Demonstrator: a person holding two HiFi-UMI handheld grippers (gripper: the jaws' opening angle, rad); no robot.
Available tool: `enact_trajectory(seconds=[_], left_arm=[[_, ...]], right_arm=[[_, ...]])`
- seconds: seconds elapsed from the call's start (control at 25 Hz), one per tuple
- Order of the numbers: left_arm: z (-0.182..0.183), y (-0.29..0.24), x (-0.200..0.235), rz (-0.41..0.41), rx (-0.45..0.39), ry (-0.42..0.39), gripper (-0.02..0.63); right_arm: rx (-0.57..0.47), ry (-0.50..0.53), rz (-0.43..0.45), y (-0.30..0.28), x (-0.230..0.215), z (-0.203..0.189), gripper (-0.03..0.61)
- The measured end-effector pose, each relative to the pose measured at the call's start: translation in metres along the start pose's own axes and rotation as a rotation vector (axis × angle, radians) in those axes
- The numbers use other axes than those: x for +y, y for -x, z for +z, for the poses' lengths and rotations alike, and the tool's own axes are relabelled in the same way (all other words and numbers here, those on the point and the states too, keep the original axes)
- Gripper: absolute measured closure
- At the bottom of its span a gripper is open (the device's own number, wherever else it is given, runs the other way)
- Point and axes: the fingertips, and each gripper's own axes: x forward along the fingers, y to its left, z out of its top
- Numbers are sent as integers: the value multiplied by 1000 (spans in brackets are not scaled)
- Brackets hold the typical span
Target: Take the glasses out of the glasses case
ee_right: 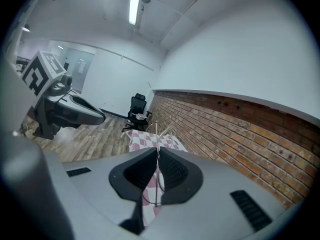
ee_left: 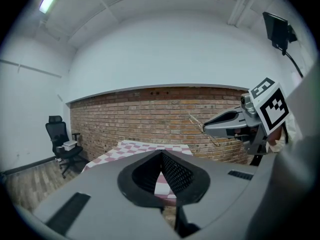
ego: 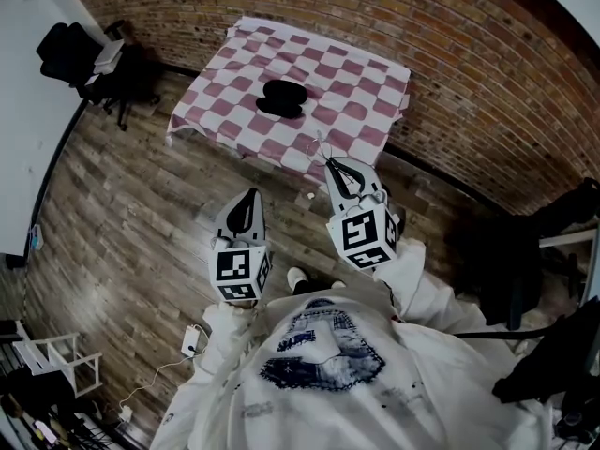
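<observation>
The black glasses case [ego: 280,98] lies closed-looking and dark on the pink-and-white checkered table [ego: 375,82], far ahead of both grippers. My right gripper [ego: 333,164] is shut on thin wire-framed glasses [ego: 317,146], held in the air short of the table's near edge. In the right gripper view the glasses [ee_right: 158,134] stick up between the pressed pads of the right gripper [ee_right: 157,151]. My left gripper [ego: 251,193] hangs to the left over the wooden floor, shut and holding nothing; the left gripper [ee_left: 161,154] faces the table. In the left gripper view the glasses [ee_left: 200,124] project from the right gripper [ee_left: 220,125].
A brick wall [ego: 450,54] runs behind and right of the table. A black office chair [ego: 70,50] stands at the far left. A white power strip with cables [ego: 192,340] lies on the floor by the person's feet. Dark equipment [ego: 562,223] stands at the right.
</observation>
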Motion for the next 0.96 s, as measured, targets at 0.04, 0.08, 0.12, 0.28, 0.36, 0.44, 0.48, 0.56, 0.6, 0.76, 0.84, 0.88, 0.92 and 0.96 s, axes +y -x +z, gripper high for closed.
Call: enact_trajectory(seconds=[0.04, 0.08, 0.12, 0.28, 0.36, 0.44, 0.48, 0.56, 0.6, 0.76, 0.84, 0.88, 0.92, 0.96], left_arm=[[1, 0, -1, 0, 0, -2, 604], [1, 0, -2, 0, 0, -4, 604], [1, 0, -3, 1, 0, -5, 604], [1, -1, -4, 5, 5, -4, 604], [0, -1, -3, 8, 7, -2, 604], [-1, -1, -2, 11, 7, -1, 604], [-1, -2, -2, 12, 7, 0, 604], [-2, -2, 0, 13, 9, 1, 604], [-2, -3, 1, 13, 10, 2, 604], [-2, -6, 4, 11, 14, 3, 604], [-2, -8, 4, 10, 15, 3, 604], [-2, -9, 5, 10, 15, 3, 604], [-3, -10, 5, 9, 15, 3, 604], [-3, -11, 5, 9, 16, 3, 604]], right_arm=[[-3, -1, 0, 1, -1, 0, 551], [-4, -2, 1, 2, -1, -1, 551], [-5, -3, 1, 2, -2, -1, 551], [-8, -5, 3, 2, -2, -1, 551], [-9, -5, 5, 1, -2, -1, 551], [-9, -4, 7, 0, -2, -2, 551], [-9, -5, 8, -1, -2, -2, 551], [-8, -5, 9, -2, -2, -1, 551], [-7, -5, 9, -3, -2, -1, 551], [-3, -8, 8, -7, -3, -1, 551], [-2, -9, 7, -9, -4, -1, 551], [-3, -9, 6, -10, -5, -1, 551], [-3, -9, 6, -11, -5, -1, 551], [-3, -9, 5, -12, -6, -2, 551]])
